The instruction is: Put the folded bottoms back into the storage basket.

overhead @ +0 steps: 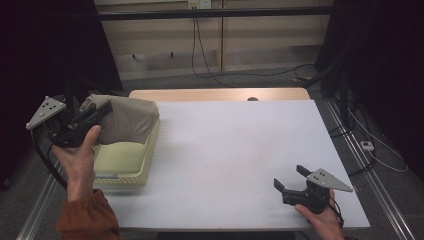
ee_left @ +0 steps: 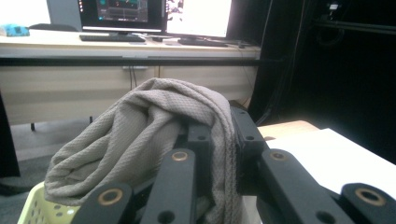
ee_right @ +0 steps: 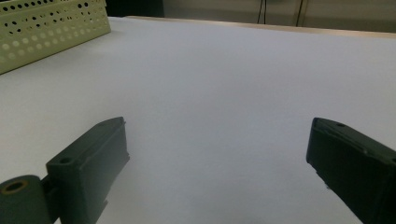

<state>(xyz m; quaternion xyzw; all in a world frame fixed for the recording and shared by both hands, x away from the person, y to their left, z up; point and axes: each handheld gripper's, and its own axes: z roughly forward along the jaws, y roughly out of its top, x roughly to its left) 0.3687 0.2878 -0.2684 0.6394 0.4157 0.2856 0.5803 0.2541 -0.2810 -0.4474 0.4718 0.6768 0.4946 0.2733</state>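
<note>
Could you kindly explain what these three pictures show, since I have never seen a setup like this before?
There is no robot arm here: a person holds a hand-operated two-jaw gripper in each hand. The high view looks down on a white table. The other two pictures come from cameras that ride on the grippers and look along their black jaws. At the table's left edge stands a pale green perforated basket. The left gripper is shut on a beige-grey cloth and holds it above the basket; its own camera shows the fabric bunched over the jaws. The right gripper rests near the table's front right corner, jaws open and holding nothing.
</note>
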